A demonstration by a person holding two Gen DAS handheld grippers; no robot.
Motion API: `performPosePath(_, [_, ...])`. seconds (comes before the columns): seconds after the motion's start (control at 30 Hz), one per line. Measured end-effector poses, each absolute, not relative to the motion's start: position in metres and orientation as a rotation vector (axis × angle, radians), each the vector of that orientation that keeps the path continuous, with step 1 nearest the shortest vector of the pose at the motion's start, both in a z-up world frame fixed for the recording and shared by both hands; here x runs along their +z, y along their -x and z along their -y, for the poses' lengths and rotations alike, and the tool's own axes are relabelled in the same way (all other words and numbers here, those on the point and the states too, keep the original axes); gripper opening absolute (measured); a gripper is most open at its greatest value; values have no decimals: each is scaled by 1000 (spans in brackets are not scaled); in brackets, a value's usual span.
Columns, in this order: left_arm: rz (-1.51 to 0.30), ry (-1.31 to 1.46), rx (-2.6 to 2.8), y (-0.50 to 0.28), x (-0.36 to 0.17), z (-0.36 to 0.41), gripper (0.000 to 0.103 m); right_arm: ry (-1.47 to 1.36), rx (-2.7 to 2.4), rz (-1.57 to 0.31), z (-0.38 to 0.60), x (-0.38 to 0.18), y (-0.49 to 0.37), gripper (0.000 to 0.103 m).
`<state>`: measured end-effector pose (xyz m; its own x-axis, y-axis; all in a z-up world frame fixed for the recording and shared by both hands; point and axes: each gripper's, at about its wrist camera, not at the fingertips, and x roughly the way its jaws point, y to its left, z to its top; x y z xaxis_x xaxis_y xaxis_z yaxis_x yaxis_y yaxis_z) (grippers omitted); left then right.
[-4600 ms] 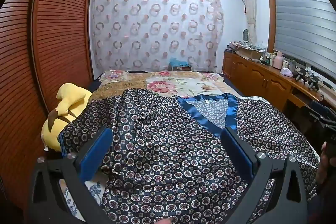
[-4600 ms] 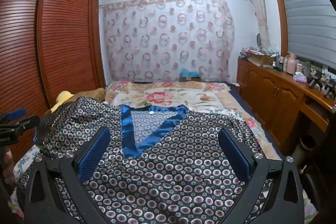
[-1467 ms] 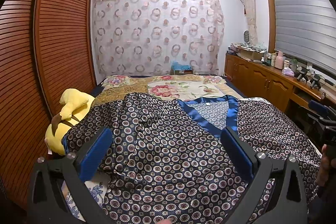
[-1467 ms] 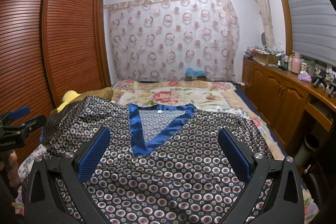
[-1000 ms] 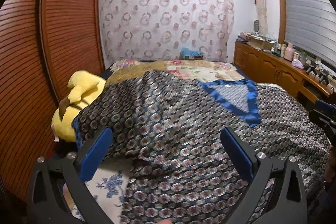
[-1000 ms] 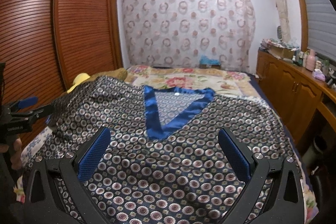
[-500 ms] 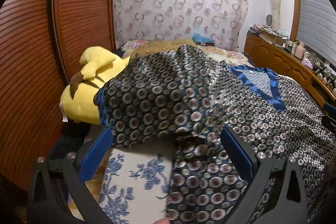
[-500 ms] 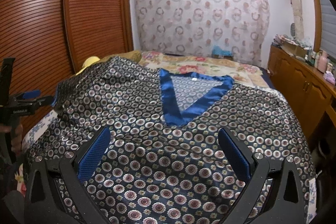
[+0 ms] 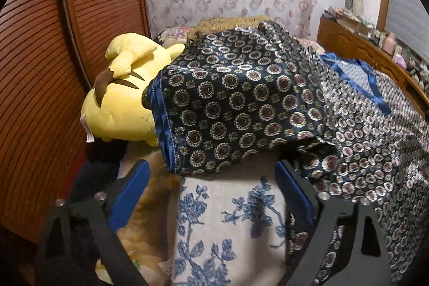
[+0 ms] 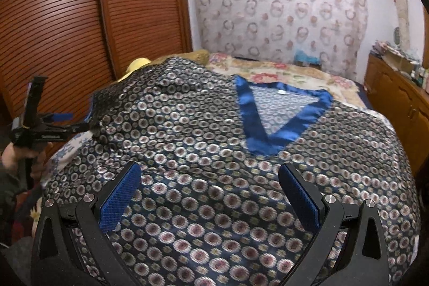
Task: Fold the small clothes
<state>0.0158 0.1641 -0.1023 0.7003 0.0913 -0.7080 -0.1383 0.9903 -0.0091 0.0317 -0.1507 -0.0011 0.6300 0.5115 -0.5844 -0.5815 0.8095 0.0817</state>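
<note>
- The left gripper (image 9: pixel 211 186) has its jaws closing but still wide apart; the sleeve's lower edge hangs just above the gap, and the blue pads (image 9: pixel 128 195) press on nothing.
- The right gripper (image 10: pixel 209 195) has its jaws spread wide and holds nothing; its pads (image 10: pixel 120 195) hover over the shirt's lower front.
- In the left wrist view, a slatted wooden wardrobe (image 9: pixel 40 58) fills the far left.
- Next to it lies a yellow plush toy (image 9: pixel 120 103), its right side covered by the sleeve.
- The sleeve (image 9: pixel 228 109), dark with ring motifs and a blue hem, drapes over the toy and ends just above a white cloth with blue flowers (image 9: pixel 228 227).
- To the right, the rest of the shirt (image 9: pixel 375 152) spreads across the bed, with the blue V-neck (image 9: pixel 359 82) near the right edge.
- In the right wrist view, a hand (image 10: pixel 10 154) at the far left holds the left gripper (image 10: pixel 61 122), whose tips reach the sleeve's end.
- The shirt (image 10: pixel 214 141) lies flat, front up, across the bed (image 10: pixel 289 71), neck (image 10: pixel 278 114) pointing to the far curtain (image 10: pixel 276 10).
- Wooden cabinets (image 10: pixel 396 103) stand along the right.
</note>
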Motion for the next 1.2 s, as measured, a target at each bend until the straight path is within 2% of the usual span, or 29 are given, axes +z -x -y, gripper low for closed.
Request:
performPosePath(0.07, [-811, 45, 124, -23, -105, -164, 82, 121, 656, -635, 142, 0, -34, 103])
performPosePath(0.2, [-848, 22, 88, -34, -112, -164, 74, 151, 693, -623, 122, 6, -37, 103])
performPosePath(0.3, [-851, 32, 84, -37, -115, -166, 59, 158, 714, -620, 112, 9, -38, 103])
performPosePath(0.4, [-841, 51, 96, -38, -114, -174, 32, 167, 729, -616, 105, 10, -37, 103])
performPosePath(0.43, [-837, 59, 92, -39, -114, -177, 16, 169, 733, -616, 104, 10, -37, 103])
performPosePath(0.47, [-831, 77, 83, -39, -113, -180, 9, 170, 736, -616, 104, 10, -36, 103])
performPosePath(0.53, [-797, 112, 66, -37, -107, -185, 3, 168, 739, -621, 104, 8, -35, 103])
performPosePath(0.63, [-732, 125, 56, -33, -91, -186, 0, 154, 735, -632, 109, 5, -36, 103])
performPosePath(0.93, [-585, 90, -37, -40, -26, -156, 0, 95, 694, -640, 134, 6, -43, 103])
performPosePath(1.2, [-613, 50, -212, -47, -14, -92, 1, 70, 663, -639, 148, 9, -46, 103])
